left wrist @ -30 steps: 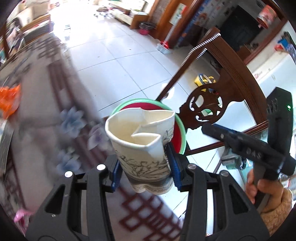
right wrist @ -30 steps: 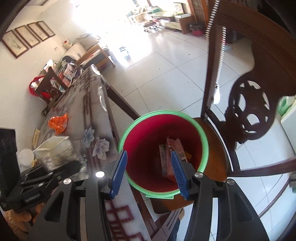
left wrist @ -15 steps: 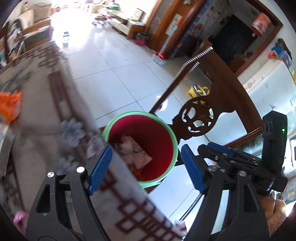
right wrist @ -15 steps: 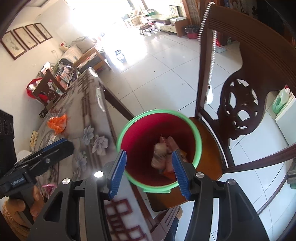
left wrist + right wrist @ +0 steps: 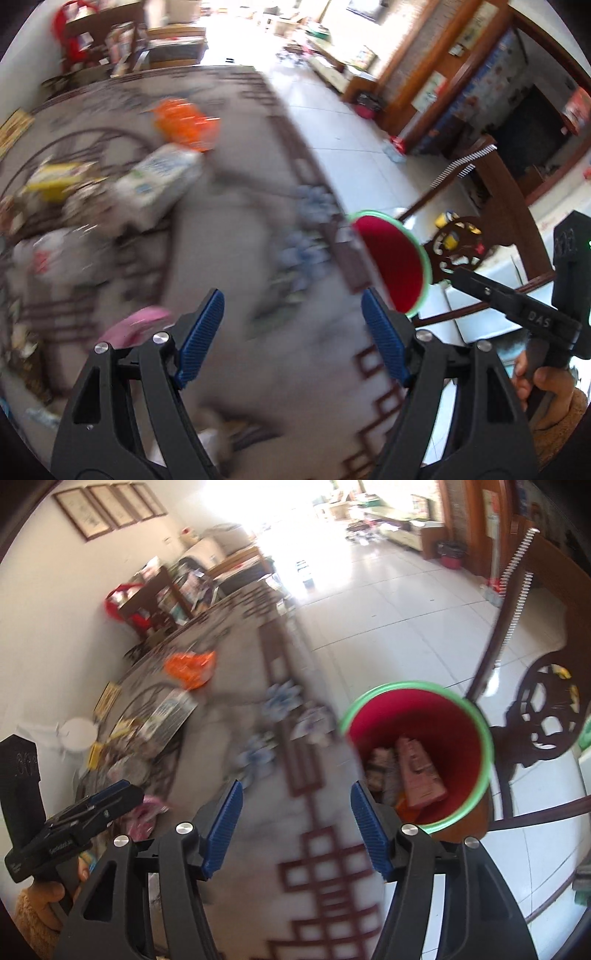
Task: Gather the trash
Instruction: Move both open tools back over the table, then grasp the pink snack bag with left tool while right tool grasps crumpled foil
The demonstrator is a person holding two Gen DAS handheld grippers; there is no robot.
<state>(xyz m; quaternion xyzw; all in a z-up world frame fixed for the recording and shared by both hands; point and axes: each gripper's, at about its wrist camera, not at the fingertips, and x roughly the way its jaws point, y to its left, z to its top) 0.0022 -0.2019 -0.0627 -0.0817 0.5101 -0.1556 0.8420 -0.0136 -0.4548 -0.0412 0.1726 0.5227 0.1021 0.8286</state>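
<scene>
Both grippers hang over the patterned tablecloth point(image 5: 229, 236) with their blue-padded jaws spread wide and nothing between them. The left gripper point(image 5: 291, 334) fills the bottom of its own view; the table under it is smeared with blur. In the upper left of that view lies the litter: an orange wrapper point(image 5: 186, 123) near the top, a white carton point(image 5: 159, 181) just below it, a yellow packet point(image 5: 55, 179) further left, and something pink point(image 5: 135, 326) close beside the left jaw, too blurred to name. The red bin with the green rim point(image 5: 395, 266) sits at the right centre of this view, past the table's edge, in front of a carved dark wooden chair point(image 5: 491, 206). The right gripper's body shows at the lower right edge, held in a hand point(image 5: 546, 387).

In the right wrist view, the right gripper point(image 5: 295, 829) occupies the bottom centre, likewise wide open and empty. The red bin point(image 5: 458, 716) stands right of centre, resting on the chair seat, its mouth turned toward the camera; inside lie crumpled paper and a pinkish packet point(image 5: 417, 775). The orange wrapper point(image 5: 190, 668) and the carton point(image 5: 170, 710) lie on the table in the left middle. The left gripper point(image 5: 92, 812) appears at the lower left edge; from here I cannot tell how its jaws stand.
</scene>
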